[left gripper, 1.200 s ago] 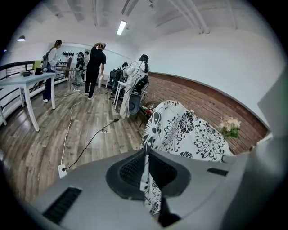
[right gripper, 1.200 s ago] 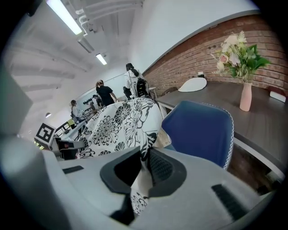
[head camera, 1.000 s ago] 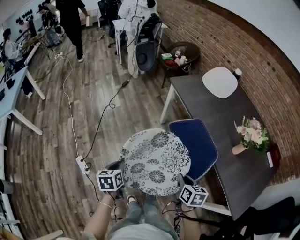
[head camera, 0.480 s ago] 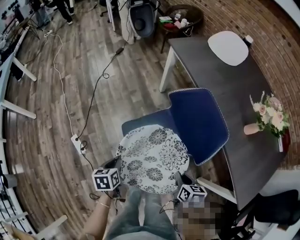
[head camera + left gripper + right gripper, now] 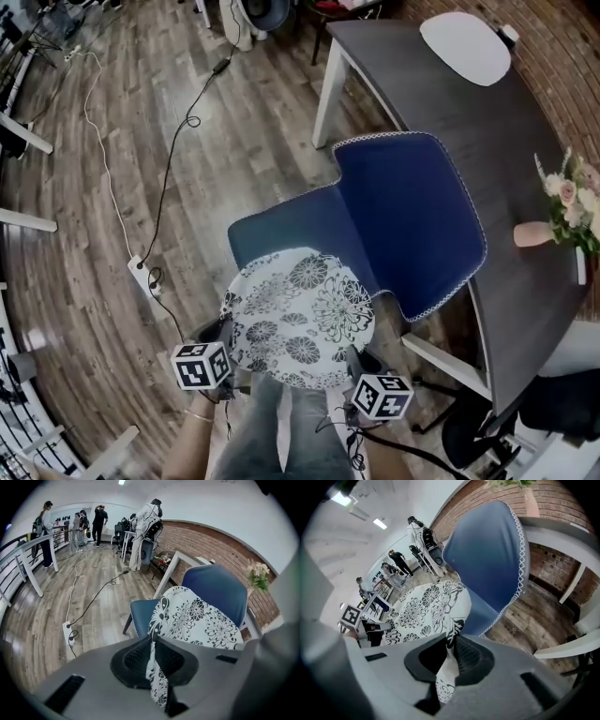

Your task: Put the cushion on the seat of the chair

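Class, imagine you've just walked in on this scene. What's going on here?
A person holds a round floral cushion by its near edge, with the left tool and the right tool each shut on the fabric. The cushion hangs over the front of the seat of the blue chair, which stands at a dark table. Whether it touches the seat can't be told, and it is not yet let go.

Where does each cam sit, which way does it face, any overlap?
Head view: on the head, steeply down at cushion above chair; legs, left gripper, right gripper show.
Left gripper view: on left gripper, along jaws shut on cushion, toward chair.
Right gripper view: on right gripper, likewise; left gripper shows.
Shared: cushion, chair.
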{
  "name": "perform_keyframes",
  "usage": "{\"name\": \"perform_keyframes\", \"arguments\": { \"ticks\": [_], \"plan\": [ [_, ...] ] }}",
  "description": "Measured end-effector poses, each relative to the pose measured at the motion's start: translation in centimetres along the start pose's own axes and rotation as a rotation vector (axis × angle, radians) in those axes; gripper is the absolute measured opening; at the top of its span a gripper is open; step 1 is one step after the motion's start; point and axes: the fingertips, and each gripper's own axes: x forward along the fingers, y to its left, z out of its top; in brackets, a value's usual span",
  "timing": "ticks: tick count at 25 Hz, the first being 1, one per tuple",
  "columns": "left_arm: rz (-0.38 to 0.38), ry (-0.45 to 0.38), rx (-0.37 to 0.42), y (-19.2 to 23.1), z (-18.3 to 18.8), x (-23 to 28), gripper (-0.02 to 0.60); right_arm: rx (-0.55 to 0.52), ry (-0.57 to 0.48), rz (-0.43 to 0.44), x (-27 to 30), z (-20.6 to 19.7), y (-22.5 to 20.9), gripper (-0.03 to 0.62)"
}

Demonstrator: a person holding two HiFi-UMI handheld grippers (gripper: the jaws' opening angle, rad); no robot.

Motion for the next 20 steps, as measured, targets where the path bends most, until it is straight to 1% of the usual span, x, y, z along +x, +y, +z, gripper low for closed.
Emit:
{"name": "perform_keyframes", "arguments": {
  "ticks": [2,8,16,20],
  "plan": [
    [0.003,0.009,0.007,0.3,-0.3,0.6,0.015,0.002,0.005,-0.003,0.5,-0.5,-0.1,0.032],
    [-0.025,0.030,0.044,-0.2,-0.3,1.8,0.015,0.016,-0.002,-0.016,1.3,-0.7,-0.7,0.032],
    [-0.018,0.054,0.124,0.1,1.4,4.4,0.015,0.014,-0.006,-0.028,3.6,0.0,-2.4,0.032],
    [-0.026,0.049,0.146,-0.4,2.8,6.3,0.015,0.010,-0.023,-0.025,5.3,1.1,-3.7,0.032]
  ]
}}
